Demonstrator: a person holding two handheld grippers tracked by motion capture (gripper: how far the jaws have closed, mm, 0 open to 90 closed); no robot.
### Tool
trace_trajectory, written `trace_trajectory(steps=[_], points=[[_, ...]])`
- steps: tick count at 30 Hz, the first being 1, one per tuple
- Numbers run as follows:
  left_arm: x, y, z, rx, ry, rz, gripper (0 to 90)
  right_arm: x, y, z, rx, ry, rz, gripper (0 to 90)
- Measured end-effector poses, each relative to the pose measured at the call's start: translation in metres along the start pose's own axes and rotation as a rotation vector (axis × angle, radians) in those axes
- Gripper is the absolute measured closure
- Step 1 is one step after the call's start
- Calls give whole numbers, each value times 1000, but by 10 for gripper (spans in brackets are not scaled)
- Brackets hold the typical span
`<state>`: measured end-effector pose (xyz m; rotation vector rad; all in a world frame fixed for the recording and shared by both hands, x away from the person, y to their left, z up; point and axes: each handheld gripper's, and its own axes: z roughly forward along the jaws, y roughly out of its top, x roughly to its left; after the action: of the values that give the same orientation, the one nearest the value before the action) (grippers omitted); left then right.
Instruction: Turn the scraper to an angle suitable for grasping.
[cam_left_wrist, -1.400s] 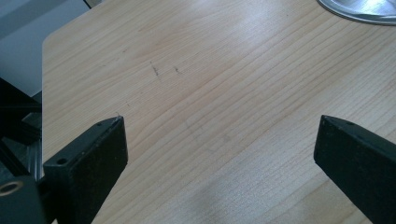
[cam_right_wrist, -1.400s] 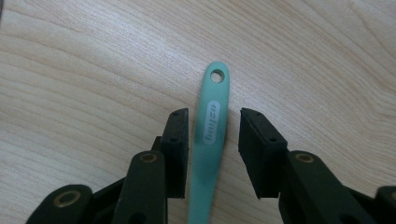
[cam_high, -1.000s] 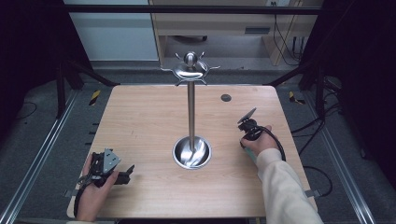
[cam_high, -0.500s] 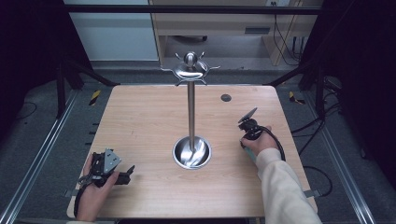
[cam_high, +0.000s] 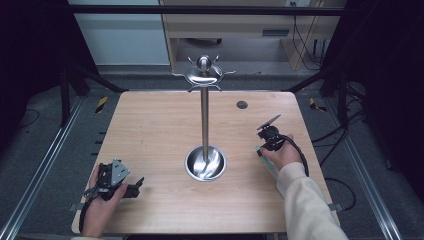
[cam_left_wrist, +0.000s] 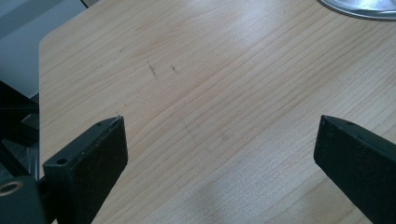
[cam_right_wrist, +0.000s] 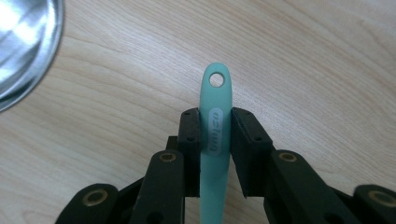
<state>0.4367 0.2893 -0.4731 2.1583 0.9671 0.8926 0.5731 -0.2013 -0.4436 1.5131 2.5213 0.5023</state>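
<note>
Two grippers in play, one loaded. Right gripper (cam_right_wrist: 215, 128) has its jaws closed tight on a teal utensil handle (cam_right_wrist: 215, 135), gripping it on both flat sides just below the hang hole (cam_right_wrist: 216, 80); the hole end sticks out past the jaw tips toward 12 o'clock in the right gripper view, long axis in line with the jaws. What's at the other end of the handle can't be told. In the high view the right gripper (cam_high: 270, 136) sits at about 3 o'clock from the hook stand (cam_high: 204, 117), near its round steel base (cam_high: 205, 164) but apart from it. The stand's hook ring (cam_high: 204, 76) is at the top of the pole, so from the handle the target lies toward 9–10 o'clock and well above the table. Likely next move: lift and thread the hole onto a hook, so the hole must stay clear of the jaws, which it is.

Left gripper (cam_high: 131, 187) rests at about 7–8 o'clock from the base, jaws spread wide, nothing between them, bare wood in the left gripper view. Right hand is clearly nearer and is the one working.

Surface: light wooden table (cam_high: 150, 125), flat, a small dark disc (cam_high: 242, 105) near the far edge at 1 o'clock from the pole. Room: dark frame around, grey floor, wooden furniture behind.
</note>
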Motion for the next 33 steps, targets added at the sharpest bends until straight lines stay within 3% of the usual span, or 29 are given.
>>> trace_trajectory(steps=[2, 10, 13, 14, 19, 25, 26, 33], points=[[0, 0, 0, -3, -1, -6, 26, 4, -2, -10, -31, 7, -28, 743], [2, -1, -1, -8, 6, -15, 25, 13, -6, -46, -130, 29, -42, 743], [2, -1, -1, -10, 5, -18, 25, 15, -6, -56, -151, 28, -59, 744], [3, -1, -2, -11, 8, -20, 25, 16, -6, -66, -182, 35, -85, 745], [4, -1, -3, -16, 9, -25, 26, 22, -5, -87, -242, 50, -101, 745], [12, -3, -8, -54, 49, -79, 24, 30, -2, -117, -344, 85, -128, 745], [16, -6, -10, -53, 56, -97, 24, 32, 0, -126, -385, 99, -145, 745], [22, -12, -13, -53, 74, -152, 24, 43, 6, -151, -488, 128, -188, 745]])
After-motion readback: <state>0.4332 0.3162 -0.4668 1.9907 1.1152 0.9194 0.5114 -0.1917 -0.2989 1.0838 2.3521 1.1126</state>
